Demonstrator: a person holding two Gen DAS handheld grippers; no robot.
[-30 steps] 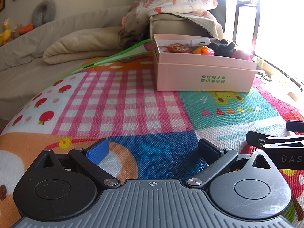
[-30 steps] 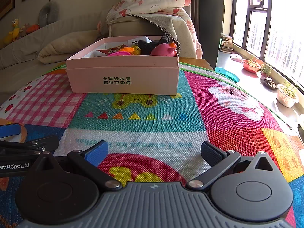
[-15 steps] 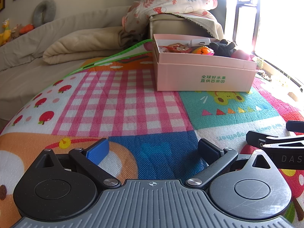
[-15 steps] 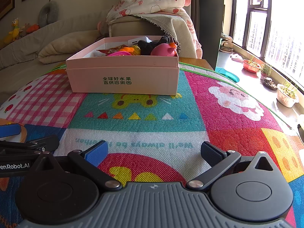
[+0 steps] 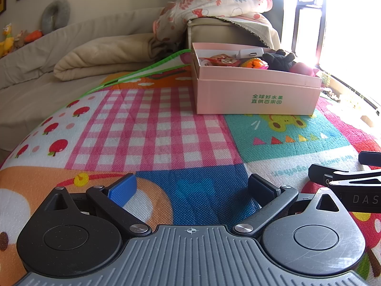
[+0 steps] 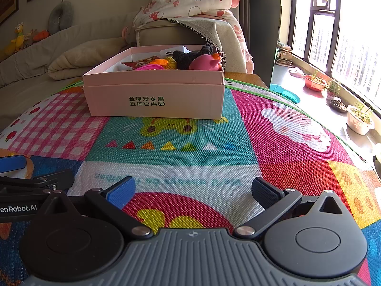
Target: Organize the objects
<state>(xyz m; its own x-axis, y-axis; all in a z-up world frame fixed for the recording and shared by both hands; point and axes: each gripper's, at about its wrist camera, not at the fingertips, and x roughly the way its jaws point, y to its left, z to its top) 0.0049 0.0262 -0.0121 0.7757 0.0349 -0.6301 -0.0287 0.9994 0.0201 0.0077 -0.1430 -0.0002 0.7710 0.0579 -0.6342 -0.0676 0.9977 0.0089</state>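
A pink cardboard box (image 5: 257,95) (image 6: 154,100) with green print stands on the colourful play mat (image 5: 154,128) (image 6: 285,166). It holds several toys: a black plush (image 6: 188,57), a pink round toy (image 6: 204,63), an orange toy (image 5: 253,62) and a white gadget (image 5: 250,53). My left gripper (image 5: 191,188) is open and empty, low over the mat, well short of the box. My right gripper (image 6: 193,189) is open and empty, beside the left one, which shows at the left edge of the right wrist view (image 6: 31,186).
A beige sofa with a folded quilt (image 5: 100,59) and a floral blanket (image 6: 190,2) lies behind the box. Windows and plant pots (image 6: 359,119) are on the right. The mat's edge drops off to the floor at right.
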